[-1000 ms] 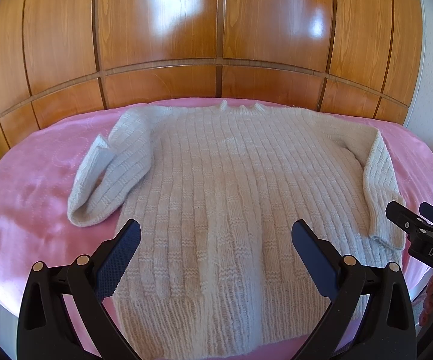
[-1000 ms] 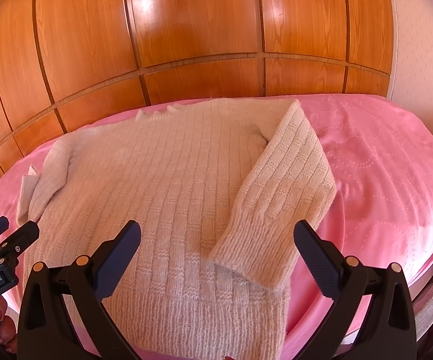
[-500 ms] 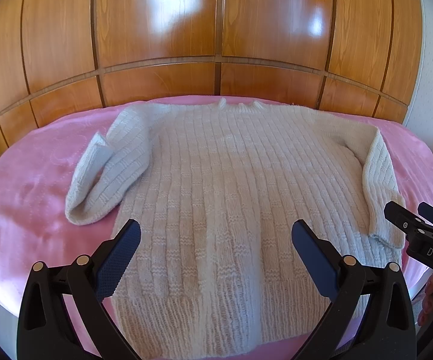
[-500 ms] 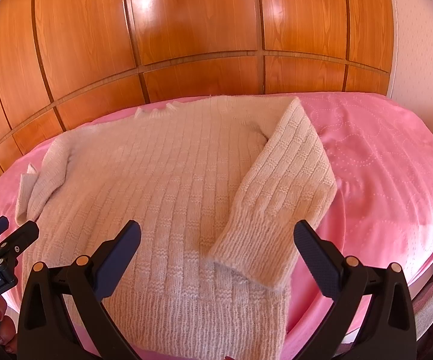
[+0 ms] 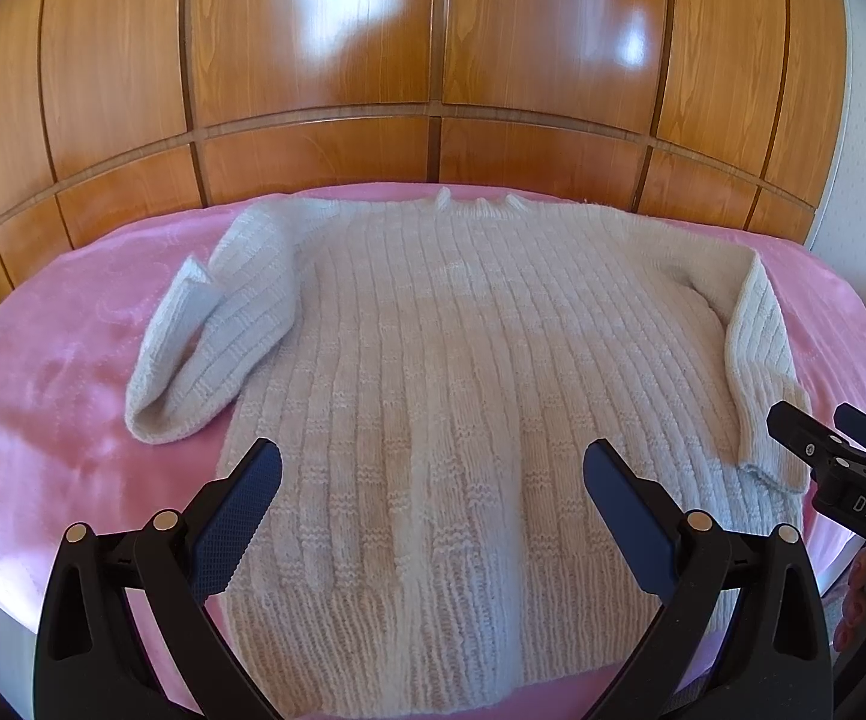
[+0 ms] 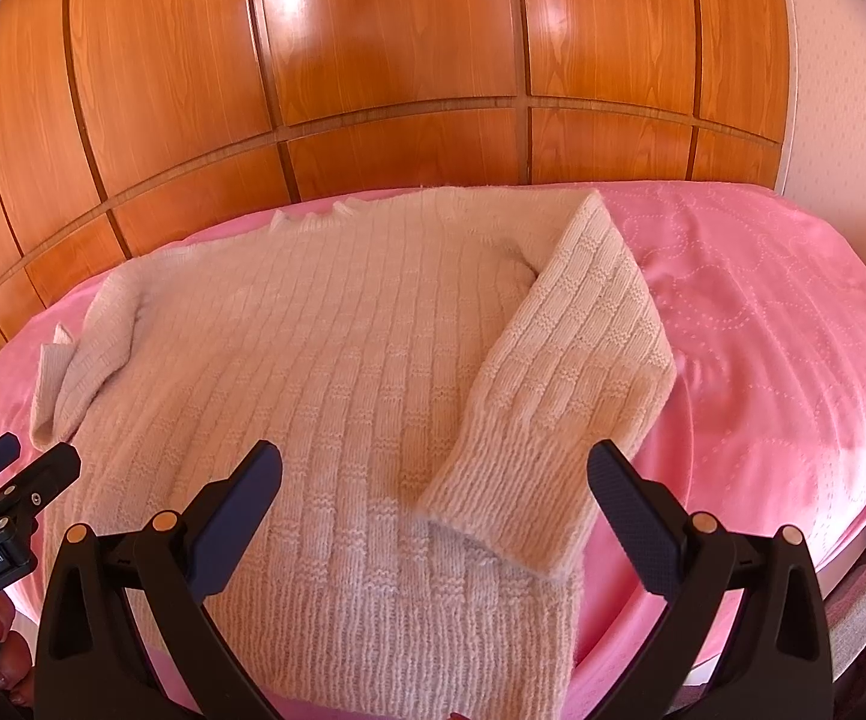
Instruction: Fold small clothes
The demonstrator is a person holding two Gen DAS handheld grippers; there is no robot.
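Note:
A cream ribbed knit sweater lies flat on a pink bed cover, neck away from me. Its left sleeve is doubled over beside the body. Its right sleeve is folded down along the right side, cuff near the hem. The sweater also shows in the right wrist view. My left gripper is open and empty, above the hem. My right gripper is open and empty, just above the right cuff. It also shows at the right edge of the left wrist view. The left gripper shows in the right wrist view.
The pink bed cover spreads wide to the right of the sweater and to its left. A glossy wooden panelled wall stands right behind the bed. The bed's near edge is under the grippers.
Both grippers have lifted or drawn back slightly, so the sweater sits a little lower in view. The sweater itself has not moved.

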